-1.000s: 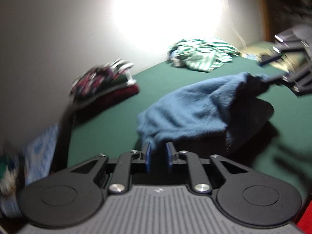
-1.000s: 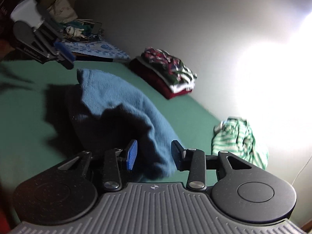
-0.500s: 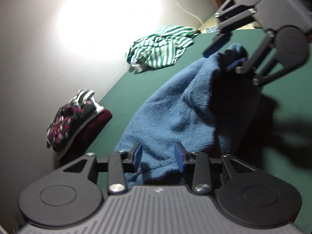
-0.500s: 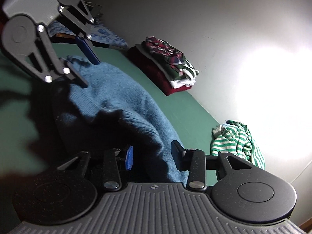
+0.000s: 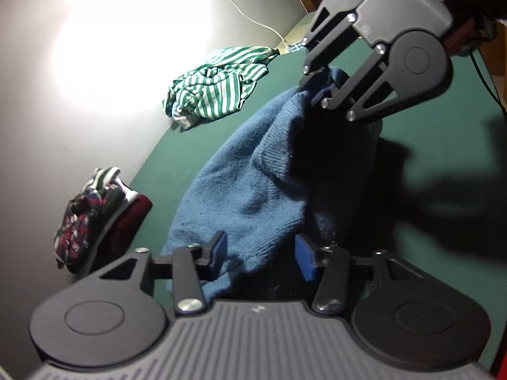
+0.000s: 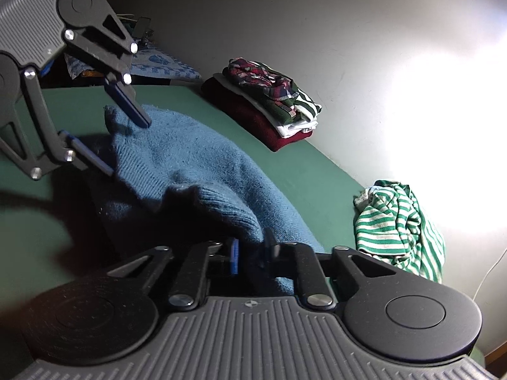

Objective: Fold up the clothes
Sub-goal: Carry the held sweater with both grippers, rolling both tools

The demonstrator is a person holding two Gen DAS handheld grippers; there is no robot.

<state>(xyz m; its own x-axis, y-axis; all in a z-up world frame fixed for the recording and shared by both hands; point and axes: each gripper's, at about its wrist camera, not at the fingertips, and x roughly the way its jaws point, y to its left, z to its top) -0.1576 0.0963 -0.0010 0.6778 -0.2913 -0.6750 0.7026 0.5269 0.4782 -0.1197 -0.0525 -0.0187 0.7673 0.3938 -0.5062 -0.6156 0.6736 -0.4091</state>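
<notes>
A blue sweater lies heaped in the middle of the green worktop, one end raised off the surface. The right gripper has its jaws clenched on a fold of the sweater; in the left wrist view the same gripper pinches the raised far end of the knit. The left gripper has its jaws spread apart, the near end of the sweater lying between them but not pinched; the right wrist view shows it with its blue-padded fingers wide on either side of a bunched corner. Against the wall sits a stack of folded clothes, a plaid piece on top, white and striped layers under it, a dark red one at the bottom. A crumpled green-and-white striped shirt lies apart from it, further along the wall. No containers show on the worktop; every garment rests directly on the green surface.
</notes>
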